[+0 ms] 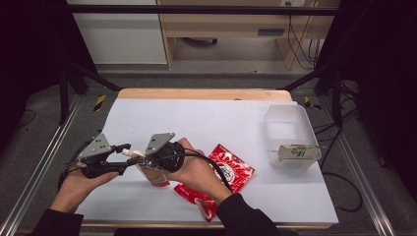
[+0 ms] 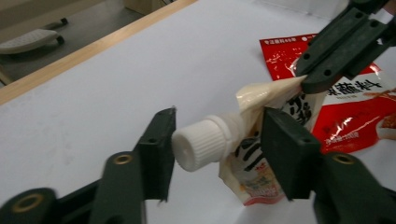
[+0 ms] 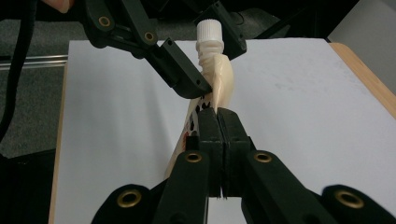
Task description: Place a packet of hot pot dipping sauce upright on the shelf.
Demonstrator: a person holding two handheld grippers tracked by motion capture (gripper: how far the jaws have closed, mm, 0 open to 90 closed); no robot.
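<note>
At the near left of the white table [image 1: 206, 123], both grippers meet on a small cream spouted pouch [image 1: 153, 174] held up off the surface. Right gripper [image 3: 218, 114] has jaws clamped tight on the pouch's upper edge, pouch body twisted above the pinch. Left gripper [image 2: 217, 140] has jaws spread either side of the white ribbed screw cap [image 2: 203, 142], one jaw touching the cap end, the other beside the neck, not squeezing. Red snack packet [image 1: 216, 179] lies flat just right of the pouch, partly under the right forearm. Clear plastic bin [image 1: 290, 135] sits at the right, well apart, with a wrapped pale item [image 1: 297, 152] inside at its near end.
</note>
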